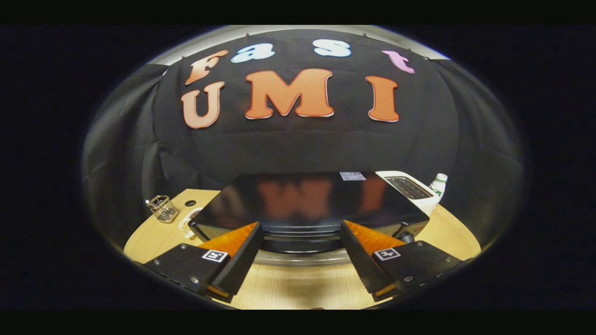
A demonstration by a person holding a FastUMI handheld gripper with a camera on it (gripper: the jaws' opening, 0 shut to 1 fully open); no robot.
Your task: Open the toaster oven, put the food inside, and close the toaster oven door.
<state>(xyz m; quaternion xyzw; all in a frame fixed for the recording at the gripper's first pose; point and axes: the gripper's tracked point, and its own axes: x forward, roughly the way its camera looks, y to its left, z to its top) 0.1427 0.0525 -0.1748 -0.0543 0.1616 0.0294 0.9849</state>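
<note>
A black toaster oven (305, 200) with a glossy top stands on the wooden table (298, 288), just ahead of my fingers. I look down on its top from above and in front. Its front face (300, 239) shows between my fingertips, with a pale curved edge, maybe the door handle (302, 258), below it. My gripper (300, 230) is open, its two fingers spread wide with nothing between them, the tips level with the oven's front upper edge. I cannot tell whether the door is open or shut.
A white slot toaster (409, 188) stands behind the oven on the right, with a white bottle (438, 184) beside it. A small wire basket (163, 208) and a round white object (188, 222) sit left of the oven. The booth's black cloth hangs behind.
</note>
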